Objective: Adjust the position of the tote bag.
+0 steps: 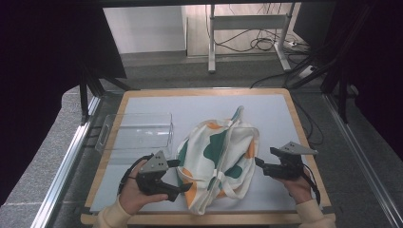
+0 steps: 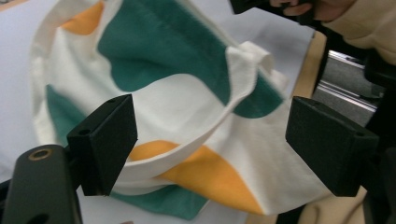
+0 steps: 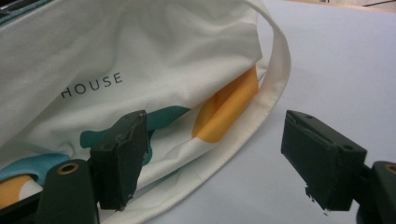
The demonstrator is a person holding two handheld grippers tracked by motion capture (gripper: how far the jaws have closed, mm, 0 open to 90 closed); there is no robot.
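Observation:
A cream cloth tote bag (image 1: 219, 161) with green and orange patches lies crumpled in the middle of the white table mat. My left gripper (image 1: 177, 176) is at the bag's near left edge, open, its jaws wide on either side of a fold of the bag (image 2: 205, 135) without clamping it. My right gripper (image 1: 259, 165) sits at the bag's right edge, open too. In the right gripper view the bag (image 3: 140, 60) carries the word HOUSE, and its strap (image 3: 275, 79) loops out between the jaws.
A clear plastic bin (image 1: 138, 133) stands at the left of the mat, behind my left hand. The wooden table edge (image 1: 304, 133) frames the mat (image 1: 275, 114). Beyond the table are a metal stand and cables (image 1: 256, 42) on the floor.

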